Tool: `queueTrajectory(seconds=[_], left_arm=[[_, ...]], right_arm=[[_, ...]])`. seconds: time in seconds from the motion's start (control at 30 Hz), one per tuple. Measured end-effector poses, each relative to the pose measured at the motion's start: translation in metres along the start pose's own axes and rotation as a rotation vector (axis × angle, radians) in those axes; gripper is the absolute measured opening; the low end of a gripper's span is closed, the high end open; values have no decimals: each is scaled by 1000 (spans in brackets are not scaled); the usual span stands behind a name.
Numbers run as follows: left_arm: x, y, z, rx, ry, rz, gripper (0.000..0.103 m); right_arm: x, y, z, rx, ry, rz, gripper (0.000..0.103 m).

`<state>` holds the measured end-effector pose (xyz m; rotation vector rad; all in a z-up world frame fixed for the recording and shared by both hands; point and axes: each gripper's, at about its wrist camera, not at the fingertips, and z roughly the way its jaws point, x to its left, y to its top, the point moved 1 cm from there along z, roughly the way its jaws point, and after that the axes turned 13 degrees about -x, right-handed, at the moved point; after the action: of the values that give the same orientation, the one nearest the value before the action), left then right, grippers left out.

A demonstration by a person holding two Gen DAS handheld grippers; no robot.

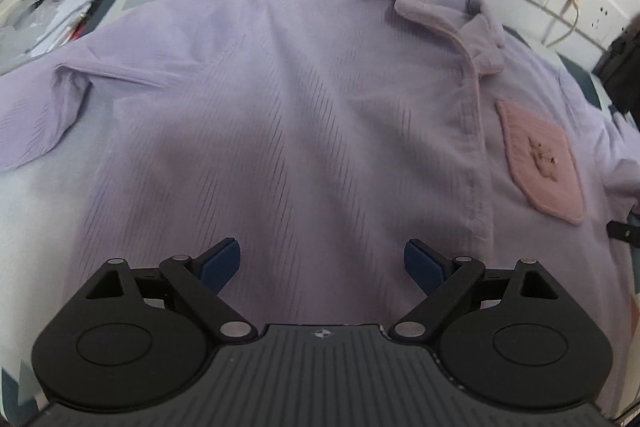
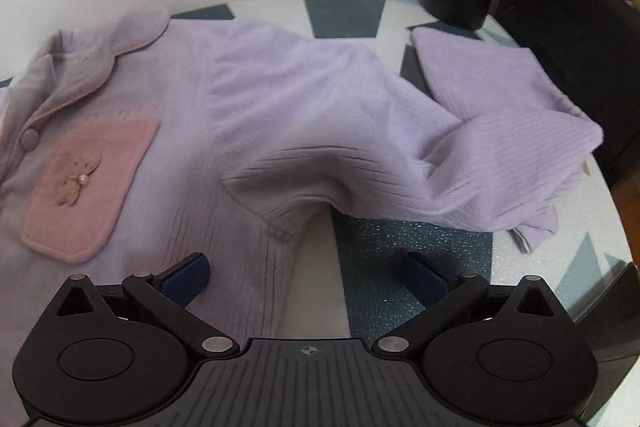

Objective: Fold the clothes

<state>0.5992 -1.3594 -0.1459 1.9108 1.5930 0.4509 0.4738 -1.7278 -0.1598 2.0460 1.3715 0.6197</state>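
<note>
Left wrist, gripper [image 1: 322, 263] tilted down, jaws wide

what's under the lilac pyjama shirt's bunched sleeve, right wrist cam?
Under the raised sleeve of the lilac ribbed pyjama shirt, the patterned tablecloth shows a speckled teal patch and a pale strip. Past the sleeve's edge the cloth covers the table, so anything under it is hidden.

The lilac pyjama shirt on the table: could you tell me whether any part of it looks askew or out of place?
Yes. The pyjama shirt lies mostly flat, but the sleeve nearest the right gripper is bunched and humped up off the table, its cuff end crumpled beside a folded lilac garment. The collar is rumpled too.
</note>
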Motion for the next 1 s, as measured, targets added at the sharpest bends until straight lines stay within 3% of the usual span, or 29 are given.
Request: queueTrajectory(seconds=[0.13, 0.3, 0.8, 1.0], left_arm=[[0, 1, 11, 3, -19, 69, 102], [-6, 1, 17, -5, -24, 143, 103], [-3, -5, 14, -59, -33, 144, 103], [-4, -2, 16, -42, -23, 142, 103]], right_arm=[[4, -4, -2, -29, -24, 8, 102], [5, -8, -4, -62, -49, 32, 102], [6, -9, -5, -63, -60, 39, 102], [7, -7, -4, -48, -60, 39, 102]])
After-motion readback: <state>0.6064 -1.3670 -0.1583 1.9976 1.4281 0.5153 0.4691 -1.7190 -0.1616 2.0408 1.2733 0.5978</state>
